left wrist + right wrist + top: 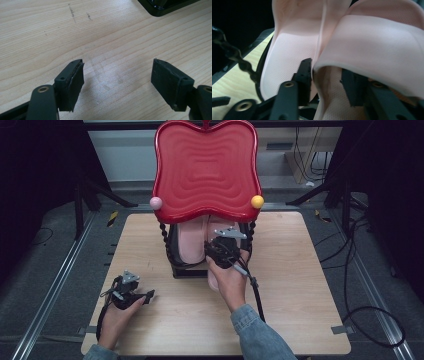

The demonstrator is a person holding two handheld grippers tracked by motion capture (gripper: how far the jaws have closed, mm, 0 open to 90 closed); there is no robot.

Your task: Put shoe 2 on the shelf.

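Two pale pink slippers lie side by side on the lower shelf of a black rack (173, 262), under a red apple-shaped tray (206, 165). My right gripper (223, 251) (325, 67) reaches in at the right slipper (214, 279) (374, 45). Its jaws straddle that slipper's inner side wall under the strap. One pad sits against the wall and the other stands a little off it. The left slipper (191, 242) (289, 50) lies untouched beside it. My left gripper (145, 296) (117, 70) rests low over the wooden table (300, 285) at the front left, open and empty.
A pink ball (156, 203) and a yellow ball (257, 201) mark the tray's front corners, atop twisted black posts (239, 62). The rack's base corner (160, 7) lies ahead of the left gripper. Cables trail on the dark floor to the right.
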